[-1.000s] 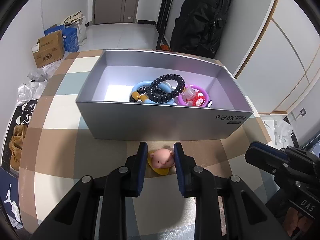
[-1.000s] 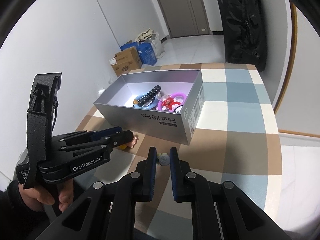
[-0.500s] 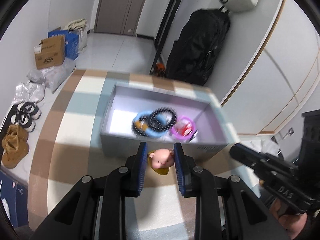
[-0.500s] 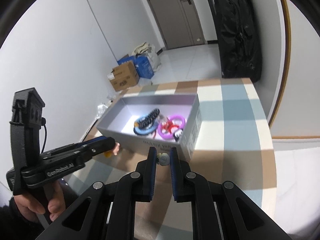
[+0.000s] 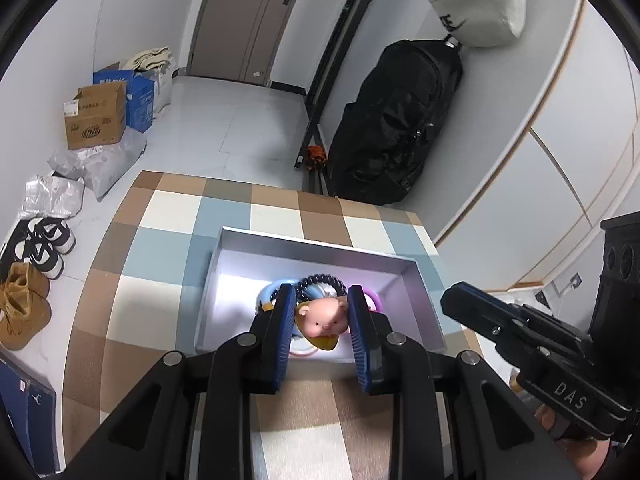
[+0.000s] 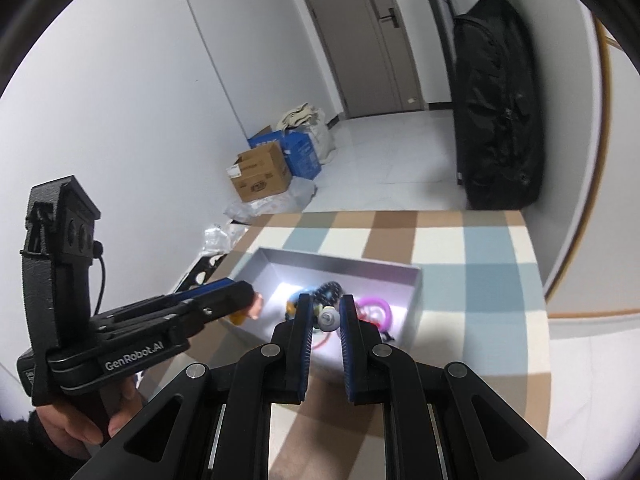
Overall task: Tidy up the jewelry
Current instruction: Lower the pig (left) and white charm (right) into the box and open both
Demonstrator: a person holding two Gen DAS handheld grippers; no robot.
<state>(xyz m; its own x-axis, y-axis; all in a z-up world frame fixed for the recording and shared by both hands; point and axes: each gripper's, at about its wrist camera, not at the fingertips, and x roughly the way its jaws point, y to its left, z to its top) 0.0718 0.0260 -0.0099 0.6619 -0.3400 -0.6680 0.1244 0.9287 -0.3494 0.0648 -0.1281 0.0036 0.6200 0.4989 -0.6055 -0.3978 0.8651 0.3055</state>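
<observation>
1. Left wrist view: the left gripper (image 5: 322, 318) was clamped on a pink pig charm (image 5: 323, 319) with a yellow base, held above the near part of the grey box (image 5: 316, 246). In the box lay a black bead bracelet (image 5: 322, 281), a blue ring (image 5: 269, 294) and a purple ring (image 5: 374, 297). The box stood on the checked table (image 5: 172, 216). The right gripper's body showed at the right.

2. Right wrist view: the right gripper (image 6: 325, 317) was closed on a small pale bead-like piece (image 6: 327, 317), over the box's near wall. The left gripper, in a hand (image 6: 76, 426), held the charm over the box's left end.

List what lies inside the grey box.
Inside the grey box: a blue ring, black bead bracelet, purple ring. The grippers cover the rest.
</observation>
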